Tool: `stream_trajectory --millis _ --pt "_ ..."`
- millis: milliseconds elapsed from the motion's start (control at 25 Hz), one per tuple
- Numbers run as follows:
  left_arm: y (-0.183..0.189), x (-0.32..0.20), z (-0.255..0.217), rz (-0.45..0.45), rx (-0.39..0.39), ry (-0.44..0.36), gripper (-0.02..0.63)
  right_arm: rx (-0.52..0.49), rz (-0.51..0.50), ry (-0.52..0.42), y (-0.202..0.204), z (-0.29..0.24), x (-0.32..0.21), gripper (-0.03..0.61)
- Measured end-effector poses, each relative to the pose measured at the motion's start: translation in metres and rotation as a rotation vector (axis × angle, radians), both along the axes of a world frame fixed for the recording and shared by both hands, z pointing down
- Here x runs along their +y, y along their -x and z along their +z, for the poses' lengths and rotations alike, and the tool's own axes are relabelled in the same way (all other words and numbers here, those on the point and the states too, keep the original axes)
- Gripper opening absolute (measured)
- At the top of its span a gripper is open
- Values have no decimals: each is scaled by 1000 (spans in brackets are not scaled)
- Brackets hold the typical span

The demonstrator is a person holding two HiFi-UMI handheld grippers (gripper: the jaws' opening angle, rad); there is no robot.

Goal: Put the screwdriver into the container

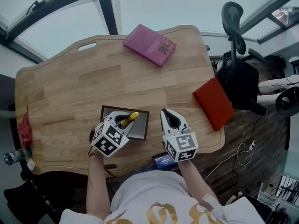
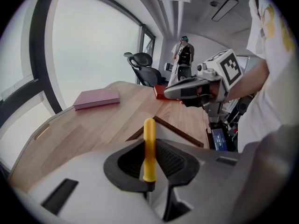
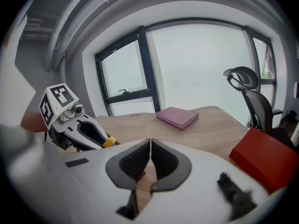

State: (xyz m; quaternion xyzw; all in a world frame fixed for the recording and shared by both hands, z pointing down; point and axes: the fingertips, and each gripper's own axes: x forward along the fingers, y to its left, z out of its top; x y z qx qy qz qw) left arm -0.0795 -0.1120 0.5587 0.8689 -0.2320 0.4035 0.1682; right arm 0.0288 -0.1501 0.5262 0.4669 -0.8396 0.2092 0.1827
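My left gripper [image 1: 122, 122] is shut on a screwdriver with a yellow handle [image 1: 129, 119], which sticks up between the jaws [image 2: 149, 148]. It hangs over the near left part of a shallow container with a dark frame and grey floor [image 1: 138, 129]. In the left gripper view the container's rim [image 2: 180, 130] shows just beyond the jaws. My right gripper [image 1: 171, 119] is shut and holds nothing, just right of the container above the table. In the right gripper view its pads [image 3: 150, 160] meet, and the left gripper [image 3: 88, 132] with the yellow handle [image 3: 109, 142] is at the left.
A pink book [image 1: 149, 44] lies at the table's far edge, a red book [image 1: 213, 102] at its right edge. An office chair [image 1: 238, 69] stands right of the table. A red cloth [image 1: 24, 128] lies at the left edge. A person [image 2: 183, 55] stands far back.
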Motion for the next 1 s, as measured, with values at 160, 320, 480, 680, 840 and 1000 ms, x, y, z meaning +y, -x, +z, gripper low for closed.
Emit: stream_trajectory --millis 160,320,480,680,840,1000 --pt "-1 3 8 56 -46 22 78 -3 -3 8 1 4 0 32" --pt "-1 3 13 83 -68 41 78 -8 3 24 -1 9 1 32" --pt "-2 5 22 120 -105 66 78 -8 7 32 -4 12 -1 32" --pt "-3 10 32 149 -126 103 78 -8 14 40 -6 16 -3 32" --pt "-3 13 40 168 -155 122 78 -9 16 51 -7 21 -3 32" --pt "-4 15 44 186 -169 140 78 -10 17 62 -8 25 -2 32"
